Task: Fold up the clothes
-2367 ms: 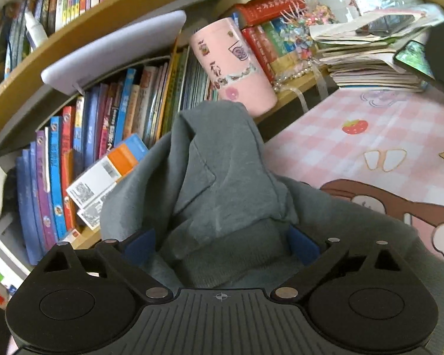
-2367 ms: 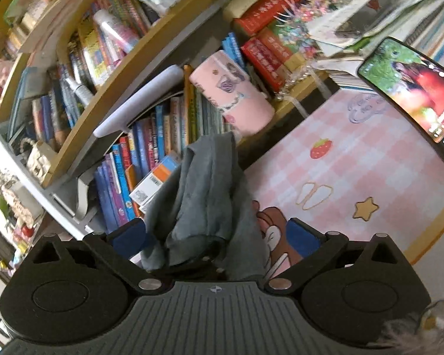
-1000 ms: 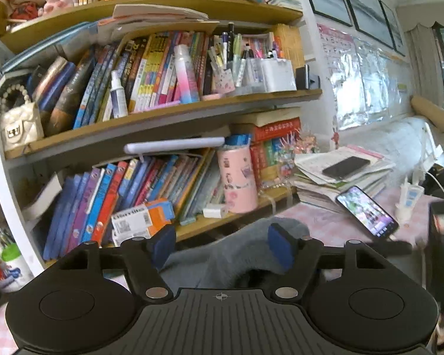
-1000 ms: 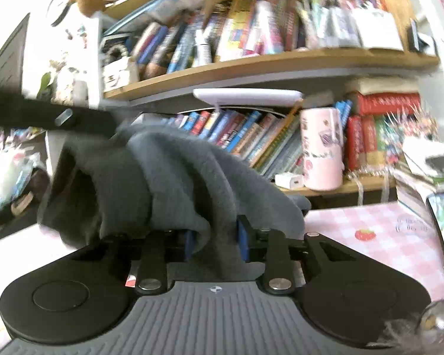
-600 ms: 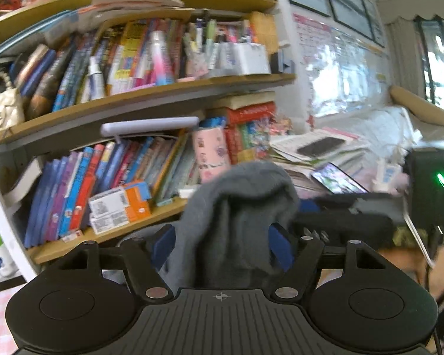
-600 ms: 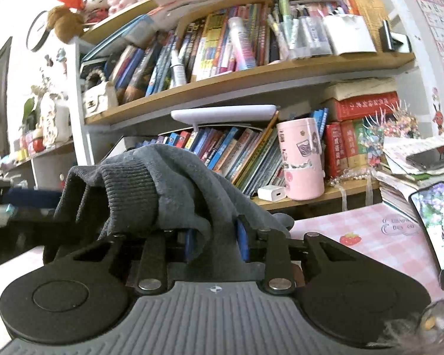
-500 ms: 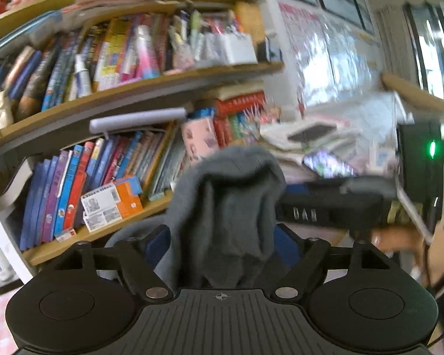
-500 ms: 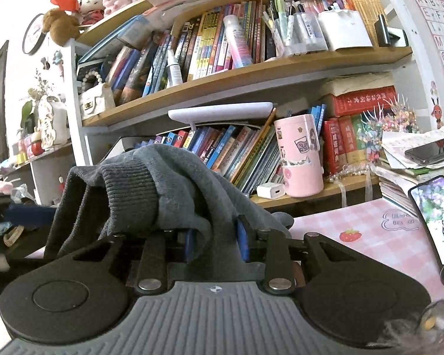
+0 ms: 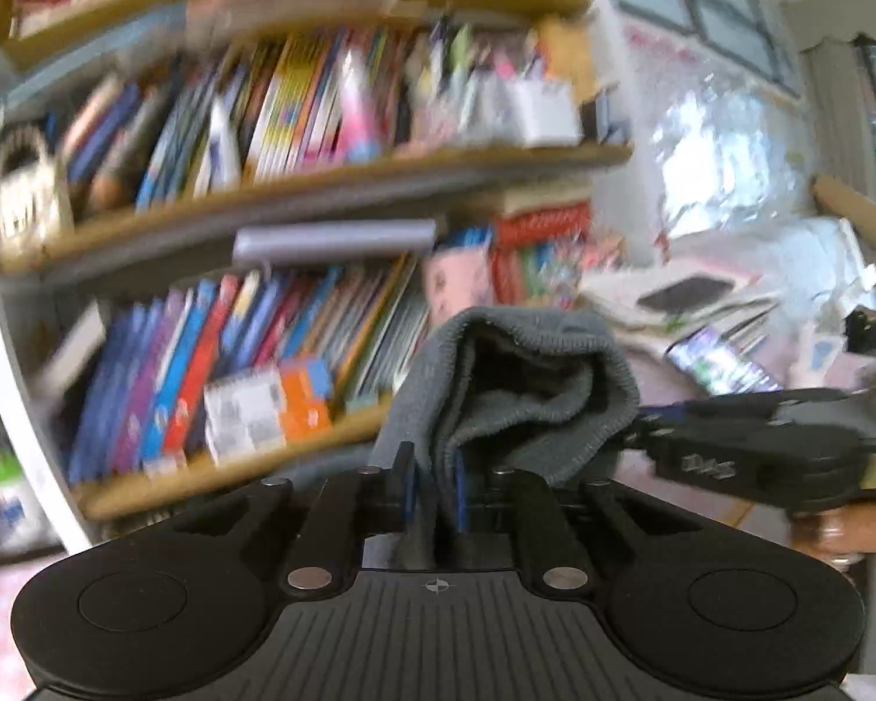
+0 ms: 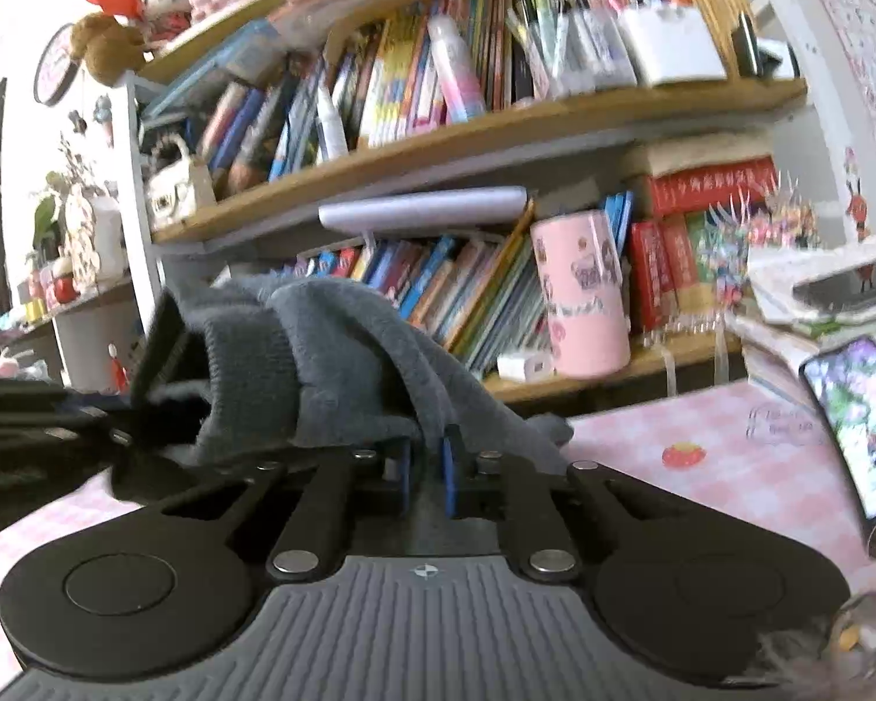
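Observation:
A grey knit garment (image 9: 514, 385) with a ribbed hem is held up off the table by both grippers. My left gripper (image 9: 435, 488) is shut on a fold of it, and the cloth bunches up over the blue pads. My right gripper (image 10: 425, 470) is shut on another part of the same grey garment (image 10: 344, 356), which drapes left over its fingers. The right gripper's black body (image 9: 759, 455) shows at the right of the left wrist view, held by a hand (image 9: 841, 531). The left gripper's body (image 10: 41, 426) shows at the left edge of the right wrist view.
A bookshelf (image 10: 496, 117) packed with books fills the background. A pink cup (image 10: 581, 298) and a white charger (image 10: 522, 365) stand on its lower shelf. A pink checked tablecloth (image 10: 730, 467) covers the table. A lit phone (image 10: 864, 420) leans at the right, beside stacked papers (image 10: 835, 292).
My left gripper has shut on the grey garment, having been open around it half a second ago. Both grippers lifted the cloth from the table and stand close together.

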The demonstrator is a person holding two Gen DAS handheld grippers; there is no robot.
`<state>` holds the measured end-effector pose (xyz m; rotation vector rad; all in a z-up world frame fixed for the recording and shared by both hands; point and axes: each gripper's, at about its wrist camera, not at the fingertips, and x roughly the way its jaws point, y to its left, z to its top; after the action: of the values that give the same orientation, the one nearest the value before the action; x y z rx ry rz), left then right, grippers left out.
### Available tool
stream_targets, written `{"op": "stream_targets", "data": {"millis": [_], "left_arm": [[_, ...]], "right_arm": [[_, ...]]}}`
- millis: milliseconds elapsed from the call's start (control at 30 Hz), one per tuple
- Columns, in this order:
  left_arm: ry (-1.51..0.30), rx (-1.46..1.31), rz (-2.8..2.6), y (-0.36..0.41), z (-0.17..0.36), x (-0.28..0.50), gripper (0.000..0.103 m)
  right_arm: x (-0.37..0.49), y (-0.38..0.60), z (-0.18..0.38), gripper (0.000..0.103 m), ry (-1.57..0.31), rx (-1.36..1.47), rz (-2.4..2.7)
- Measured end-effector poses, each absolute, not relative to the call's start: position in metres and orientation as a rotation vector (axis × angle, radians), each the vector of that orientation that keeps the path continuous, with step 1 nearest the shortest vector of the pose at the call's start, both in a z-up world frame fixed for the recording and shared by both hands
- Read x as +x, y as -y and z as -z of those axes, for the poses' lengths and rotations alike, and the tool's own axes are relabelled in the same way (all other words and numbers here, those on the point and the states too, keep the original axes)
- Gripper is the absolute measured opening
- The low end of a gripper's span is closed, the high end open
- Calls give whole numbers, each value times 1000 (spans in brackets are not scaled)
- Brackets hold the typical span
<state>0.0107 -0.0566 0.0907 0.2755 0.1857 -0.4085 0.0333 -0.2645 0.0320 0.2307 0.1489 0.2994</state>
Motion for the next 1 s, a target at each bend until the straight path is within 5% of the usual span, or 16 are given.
{"op": "stream_targets", "data": {"millis": [500, 800, 1000], "left_arm": [[357, 83, 613, 24, -206, -111, 4], [145, 36, 589, -24, -161, -115, 1], [77, -130, 366, -101, -137, -110, 0]], "right_arm": [[-32, 288, -196, 8, 401, 328, -309], [-24, 234, -201, 4, 461, 166, -209], [11, 165, -174, 4, 238, 11, -424]]}}
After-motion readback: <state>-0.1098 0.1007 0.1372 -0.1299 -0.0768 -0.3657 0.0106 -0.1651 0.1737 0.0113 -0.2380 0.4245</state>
